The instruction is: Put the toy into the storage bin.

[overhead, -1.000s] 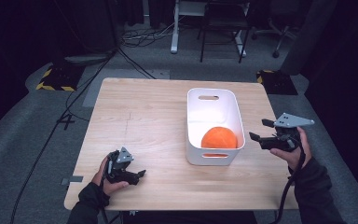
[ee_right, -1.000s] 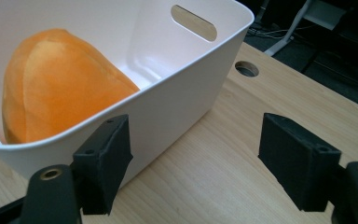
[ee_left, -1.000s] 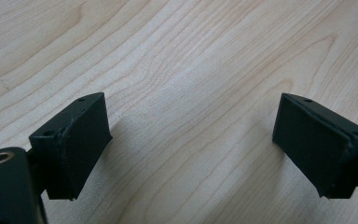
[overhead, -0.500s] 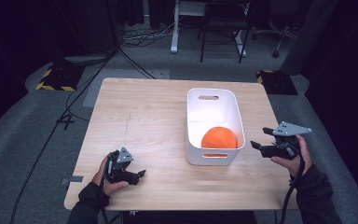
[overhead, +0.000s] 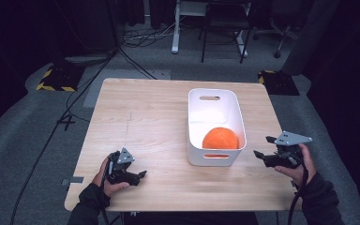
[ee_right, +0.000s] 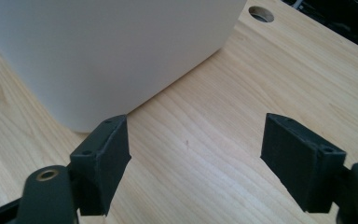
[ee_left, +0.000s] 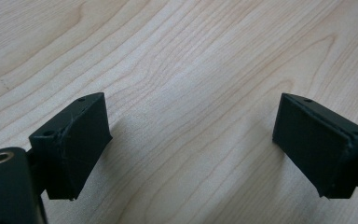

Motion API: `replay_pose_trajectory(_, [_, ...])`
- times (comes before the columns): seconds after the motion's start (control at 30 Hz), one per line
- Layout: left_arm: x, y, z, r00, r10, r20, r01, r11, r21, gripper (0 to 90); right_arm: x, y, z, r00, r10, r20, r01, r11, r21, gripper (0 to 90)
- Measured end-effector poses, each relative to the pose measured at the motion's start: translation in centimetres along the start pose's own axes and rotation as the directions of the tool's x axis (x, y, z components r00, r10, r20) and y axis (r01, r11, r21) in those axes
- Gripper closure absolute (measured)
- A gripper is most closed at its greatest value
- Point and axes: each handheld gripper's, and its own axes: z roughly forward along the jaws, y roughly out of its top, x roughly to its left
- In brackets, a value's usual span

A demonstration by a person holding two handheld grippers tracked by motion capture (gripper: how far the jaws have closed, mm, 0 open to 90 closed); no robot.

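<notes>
The right claw (overhead: 265, 153) hangs just off the right side of the white bin (overhead: 215, 125), near the bin's near corner, with its jaws pointing toward the bin wall. Its jaws have just been opening, and nothing sits between them; in the right gripper view they stand spread over bare wood, released, with the bin's rounded white wall (ee_right: 107, 51) rising close ahead and to the left. A round hole (ee_right: 261, 14) in the tabletop shows at the top of that view, beyond the bin's corner. The hand (overhead: 297, 164) that bears this claw comes in from the lower right, past the table's right edge, and a grey three-cornered plate crowns the tool. The left claw (overhead: 140, 174) rests low over the near left part of the table (overhead: 140, 112), well apart from the bin, held in the person's left hand (overhead: 107, 180). In the left gripper view its two black jaws stand wide apart with plain wood grain between them, so it is released and grasps nothing. The orange ball (overhead: 220, 138) lies inside the bin, at the end nearest the person, close against the near wall with the handle slot. The bin stands on the right half of the table, its long side running away from the person.
</notes>
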Motion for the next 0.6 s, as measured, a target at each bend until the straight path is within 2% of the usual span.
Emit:
replay_pose_trajectory(0.23, [0.0, 0.0, 0.0, 1.0000, -0.001, -0.001, 0.001, 1.0000, 0.000, 11.2, 0.6, -1.3, -0.1, 0.9998, -0.018, -0.013, 0.018, 0.999, 0.037, 23.3])
replay_pose_trajectory(0.6, [0.0, 0.0, 0.0, 1.0000, 0.002, -0.002, -0.002, 1.0000, -0.001, 11.2, 1.2, -3.6, 0.1, 0.9993, -0.013, -0.035, 0.017, 0.995, 0.097, 22.0])
